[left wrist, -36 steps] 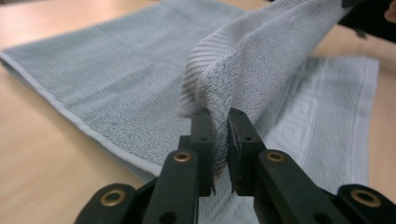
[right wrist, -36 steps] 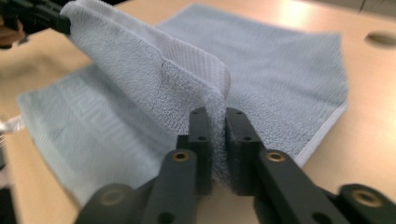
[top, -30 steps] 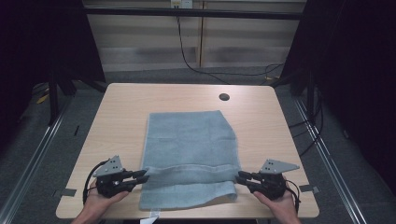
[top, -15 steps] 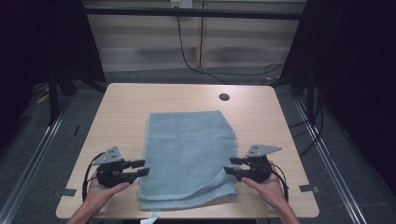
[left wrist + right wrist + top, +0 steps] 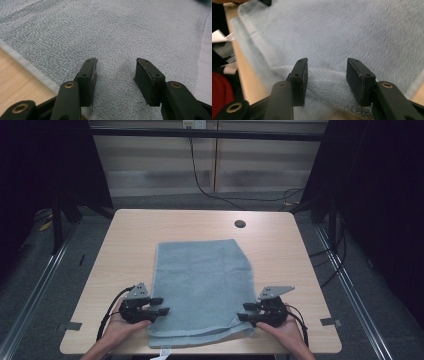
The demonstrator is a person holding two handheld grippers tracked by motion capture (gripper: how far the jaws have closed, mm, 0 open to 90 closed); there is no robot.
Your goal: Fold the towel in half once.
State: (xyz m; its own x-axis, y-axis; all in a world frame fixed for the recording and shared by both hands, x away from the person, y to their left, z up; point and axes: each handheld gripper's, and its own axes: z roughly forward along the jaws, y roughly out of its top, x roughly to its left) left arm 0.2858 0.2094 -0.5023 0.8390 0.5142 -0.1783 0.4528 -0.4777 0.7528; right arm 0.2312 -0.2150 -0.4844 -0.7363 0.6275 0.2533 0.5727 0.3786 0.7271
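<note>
The towel (image 5: pixel 202 287) lies flat at the table's (image 5: pixel 150 227) near-centre, its front hem rumpled at the right corner. The raised fold seen a second ago has dropped. Left gripper (image 5: pixel 159 306) and right gripper (image 5: pixel 243 312) have both let go, jaws parted and empty; the fold attempt looks released or reset.

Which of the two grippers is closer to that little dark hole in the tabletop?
The right gripper. It sits almost straight below the hole; the left gripper is off across the towel.
</note>
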